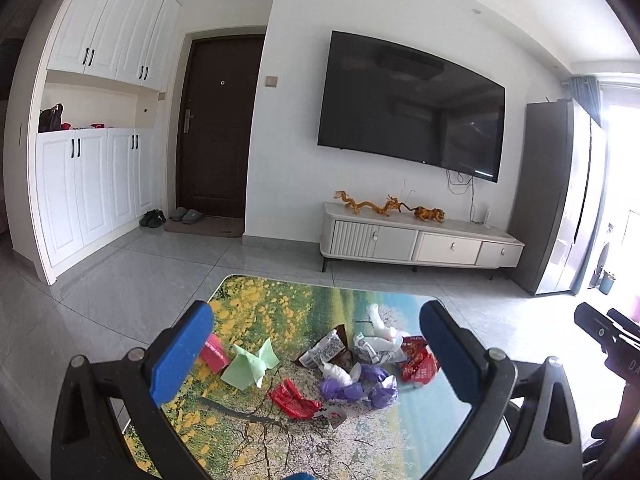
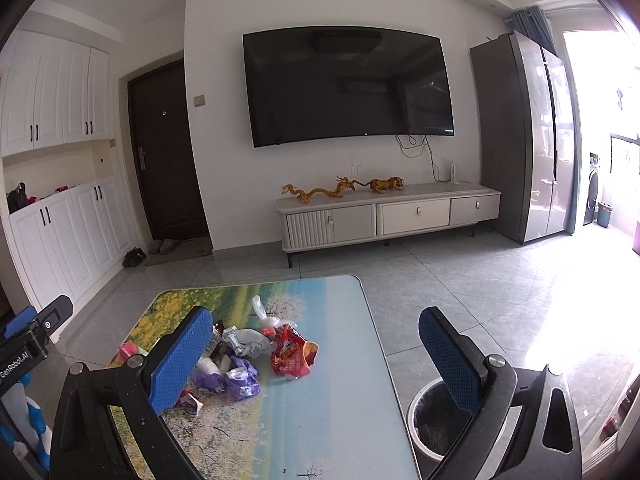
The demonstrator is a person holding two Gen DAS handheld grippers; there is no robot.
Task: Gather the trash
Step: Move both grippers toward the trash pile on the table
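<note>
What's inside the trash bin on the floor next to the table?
The trash bin has a dark liner, with what looks like some dim debris low down. The right claw finger covers part of its opening, so the rest of the inside cannot be seen.

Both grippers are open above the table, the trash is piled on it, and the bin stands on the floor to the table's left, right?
Not quite: the bin stands on the floor to the right of the table, as the right wrist view shows. The rest holds.
</note>
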